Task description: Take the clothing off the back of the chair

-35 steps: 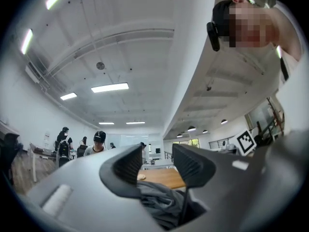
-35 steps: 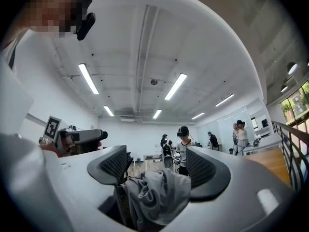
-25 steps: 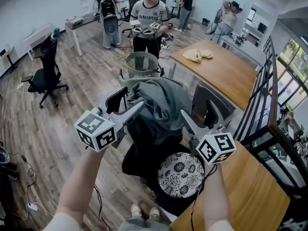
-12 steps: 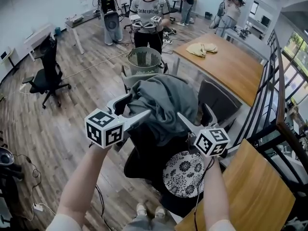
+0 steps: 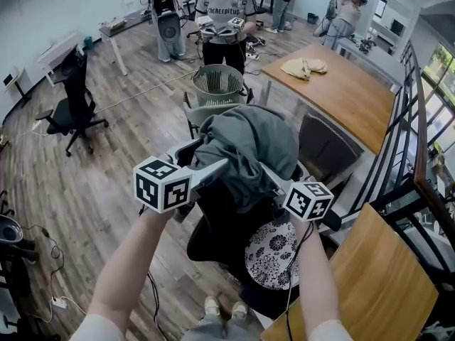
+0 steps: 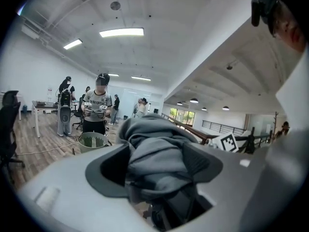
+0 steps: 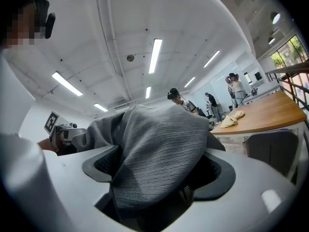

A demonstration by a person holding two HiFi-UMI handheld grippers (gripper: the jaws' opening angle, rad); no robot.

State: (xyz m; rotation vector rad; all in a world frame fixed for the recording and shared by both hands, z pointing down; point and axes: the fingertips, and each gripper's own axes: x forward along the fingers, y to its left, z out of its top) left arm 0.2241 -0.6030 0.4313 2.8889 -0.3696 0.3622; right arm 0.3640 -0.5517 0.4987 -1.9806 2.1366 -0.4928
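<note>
Both grippers have pushed forward since the earlier frame, and their jaws now reach into the cloth instead of hanging short of it.

Nearest, the light wooden bench top (image 5: 380, 283) fills the lower right, and the black mesh office chair (image 5: 226, 215) stands just off its left edge. A round black-and-white floral cushion (image 5: 274, 254) lies on the seat.

The left gripper (image 5: 212, 156) comes at the chair back from the left and the right gripper (image 5: 279, 180) from the right. In the left gripper view, the left gripper (image 6: 157, 164) has its jaws spread wide with folds of the grey ribbed sweatshirt (image 6: 157, 151) bunched in the gap. In the right gripper view, the right gripper (image 7: 159, 173) is likewise spread, the sweatshirt (image 7: 161, 144) draping down between its pads. Neither pair is pressed together on the cloth.

The sweatshirt (image 5: 245, 144) is heaped over the top of the chair back, hanging down both sides.

Beyond it, a grey slatted waste basket (image 5: 218, 84) stands on the wood floor, near the left corner of a long wooden bench (image 5: 345, 98). A crumpled yellow cloth (image 5: 302, 67) lies close to that bench's far edge. Behind the basket, a person in a white printed T-shirt (image 5: 226, 7) holds another pair of grippers.
</note>
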